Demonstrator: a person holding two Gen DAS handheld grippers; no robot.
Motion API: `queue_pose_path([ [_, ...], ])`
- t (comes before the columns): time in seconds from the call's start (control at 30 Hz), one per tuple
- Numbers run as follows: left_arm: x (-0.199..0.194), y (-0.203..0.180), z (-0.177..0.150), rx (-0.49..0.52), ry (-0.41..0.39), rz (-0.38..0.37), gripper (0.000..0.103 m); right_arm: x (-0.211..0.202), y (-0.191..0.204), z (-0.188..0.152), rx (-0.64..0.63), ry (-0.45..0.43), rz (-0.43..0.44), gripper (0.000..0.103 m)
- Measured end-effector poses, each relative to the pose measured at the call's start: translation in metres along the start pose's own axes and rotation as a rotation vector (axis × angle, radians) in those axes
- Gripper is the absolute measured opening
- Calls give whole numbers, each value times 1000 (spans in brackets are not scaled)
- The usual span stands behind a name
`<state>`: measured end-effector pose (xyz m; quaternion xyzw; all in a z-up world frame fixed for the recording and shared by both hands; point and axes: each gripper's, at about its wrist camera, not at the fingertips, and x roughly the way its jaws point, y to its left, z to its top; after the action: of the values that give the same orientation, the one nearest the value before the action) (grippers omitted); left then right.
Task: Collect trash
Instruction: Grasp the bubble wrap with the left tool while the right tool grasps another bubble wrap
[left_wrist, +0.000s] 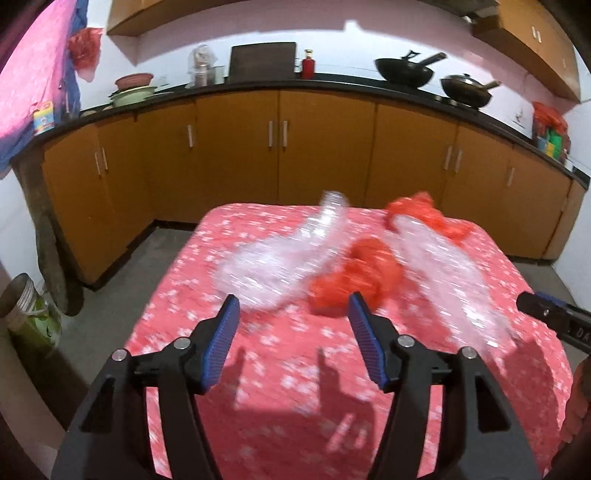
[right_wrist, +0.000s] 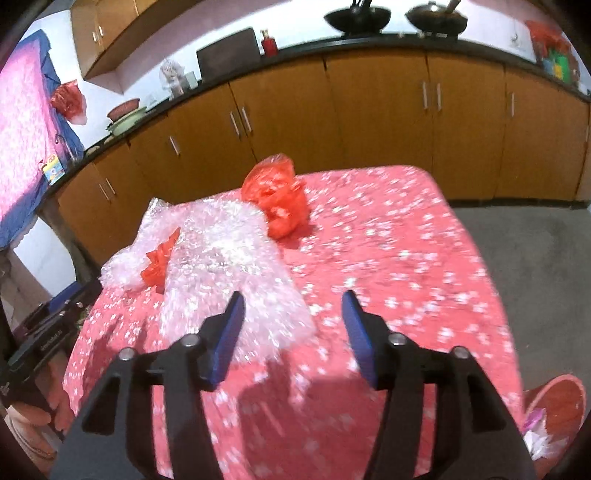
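The left gripper (left_wrist: 293, 308), black with ribbed blue pads, hangs with its jaws spread wide and nothing between them, above the near part of a table covered in a red cloth with white flowers (left_wrist: 280, 369). Just beyond its tips lie a crumpled sheet of clear bubble wrap (left_wrist: 273, 258) and, touching it, a crumpled red plastic bag (left_wrist: 356, 282). A second, longer sheet of clear bubble wrap (left_wrist: 450, 280) runs toward the table's right edge, with another red plastic bag (left_wrist: 424, 214) by the far edge.

The right gripper (right_wrist: 293, 308) is likewise spread and empty, over the table's near edge, its left finger above that longer sheet (right_wrist: 229, 258). A pink basket holding scraps (right_wrist: 557, 410) sits beyond the table's near right corner.
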<state>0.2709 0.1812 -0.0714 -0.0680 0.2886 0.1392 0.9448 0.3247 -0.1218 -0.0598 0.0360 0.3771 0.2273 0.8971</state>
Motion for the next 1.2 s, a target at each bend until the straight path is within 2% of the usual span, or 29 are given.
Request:
queue_pose_path([
  [0.07,8,9,5,-4,0,-1,69,15,0,0,16,28,6,67],
  [0.17,19,17,14,6,8,9,71,37,5,0,27,84,12,67],
  [0.23,27,19,18,13,17,8,71,49,8,-4,2,118,3,52],
  [0.27,32,20,20,14,20,6,71,53,10,-7,-12,132,-7,27],
  [0.3,34,20,22,13,23,3,71,56,11,-9,-25,146,-14,14],
  [0.37,44,24,24,4,36,9,72,54,10,-16,-46,141,-7,7],
  [0.57,77,31,20,-7,131,36,71,28,2,-25,-77,74,-47,6],
  [0.6,81,32,18,-22,152,26,65,23,0,-27,-84,61,-57,6],
  [0.63,84,32,18,-29,168,20,47,20,-1,-27,-87,56,-63,6],
  [0.67,88,31,16,-34,198,4,37,16,-3,-29,-86,46,-71,6],
  [0.7,89,31,14,-35,211,-4,23,11,-5,-30,-85,41,-76,6],
  [0.73,87,31,13,-34,212,-5,16,7,-6,-32,-84,36,-81,6],
  [0.83,71,31,8,-9,187,-4,12,-8,-12,-37,-99,4,-105,6],
  [1.03,26,38,0,-15,116,-27,12,-40,-18,-45,-127,-60,-148,5],
  [1.2,-19,28,5,15,26,-43,12,-70,-27,-45,-125,-132,-199,5],
])
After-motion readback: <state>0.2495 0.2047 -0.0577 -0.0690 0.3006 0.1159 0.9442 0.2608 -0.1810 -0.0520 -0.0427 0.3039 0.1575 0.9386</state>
